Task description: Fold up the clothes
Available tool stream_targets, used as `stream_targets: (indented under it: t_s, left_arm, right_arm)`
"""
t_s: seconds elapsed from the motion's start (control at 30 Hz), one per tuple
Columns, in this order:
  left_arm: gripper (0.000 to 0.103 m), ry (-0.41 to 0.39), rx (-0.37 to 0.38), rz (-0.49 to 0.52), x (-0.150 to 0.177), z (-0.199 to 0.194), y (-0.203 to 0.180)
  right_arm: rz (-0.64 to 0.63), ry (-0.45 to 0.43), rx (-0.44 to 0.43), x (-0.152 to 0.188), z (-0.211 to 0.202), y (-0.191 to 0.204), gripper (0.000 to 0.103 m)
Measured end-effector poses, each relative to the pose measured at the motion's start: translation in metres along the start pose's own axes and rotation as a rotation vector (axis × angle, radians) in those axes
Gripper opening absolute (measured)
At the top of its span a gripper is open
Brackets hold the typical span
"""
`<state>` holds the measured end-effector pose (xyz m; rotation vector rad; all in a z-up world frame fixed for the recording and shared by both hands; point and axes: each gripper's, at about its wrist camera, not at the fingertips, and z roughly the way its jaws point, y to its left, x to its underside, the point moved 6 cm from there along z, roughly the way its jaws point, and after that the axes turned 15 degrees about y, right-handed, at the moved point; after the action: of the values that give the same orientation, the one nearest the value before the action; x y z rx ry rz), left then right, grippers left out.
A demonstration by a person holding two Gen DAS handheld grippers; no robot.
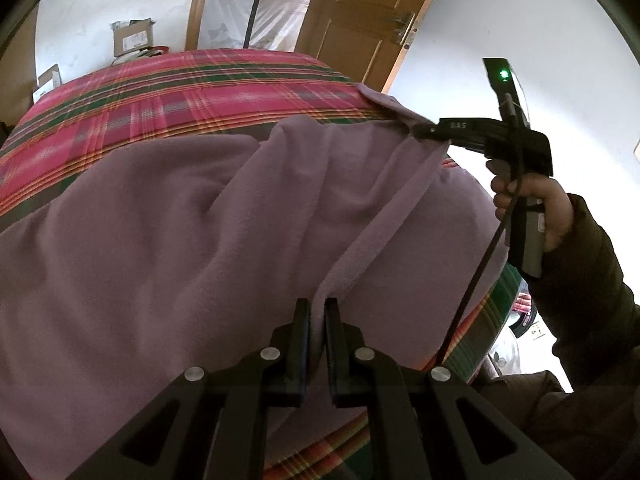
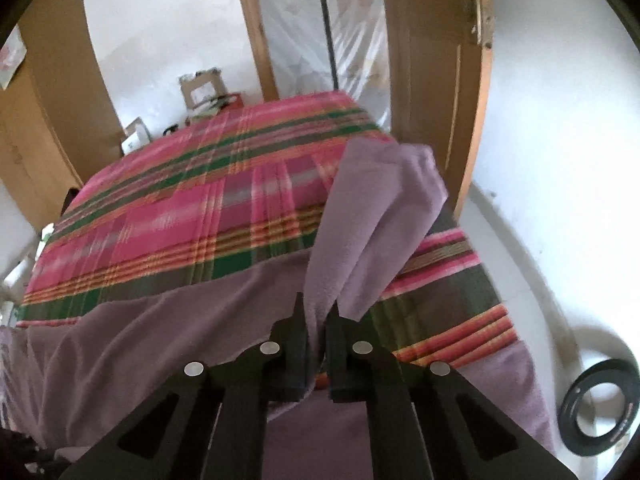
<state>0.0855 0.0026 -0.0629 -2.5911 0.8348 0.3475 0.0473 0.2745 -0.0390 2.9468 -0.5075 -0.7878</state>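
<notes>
My left gripper [image 1: 316, 312] is clamped on a raised fold of the purple fleece garment [image 1: 168, 216], which lies spread over the near part of the bed with the pink and green plaid cover [image 1: 168, 92], its fingers nearly together with only the cloth between them. My right gripper [image 2: 318, 316] is pinched tight on another edge of the same garment, lifting a strip of fleece off the cover on the right side of the bed, and my right hand [image 1: 540, 208] shows around its handle in the left view. A wooden door [image 1: 360, 12] stands behind the bed, cardboard boxes [image 1: 132, 36] sit at the far left corner, a black ring [image 2: 600, 404] lies on the floor.
</notes>
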Motion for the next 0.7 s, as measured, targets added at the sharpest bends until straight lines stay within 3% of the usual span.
stream_targets:
  t_s: [0.3,0.47,0.7]
  left_arm:
    - [0.006,-0.089,0.024,-0.003,-0.001,-0.025,-0.004]
    - [0.006,-0.108,0.035,0.026,0.003,-0.034,-0.013]
    - [0.006,-0.109,0.034,0.051,0.011,-0.037,-0.020]
  right_arm:
    - [0.022,-0.171,-0.024,0.004,-0.054,-0.005,0.005]
    - [0.001,-0.267,0.022,0.015,-0.090,-0.005,0.005]
    - [0.008,-0.330,0.072,0.047,-0.120,-0.012,0.005]
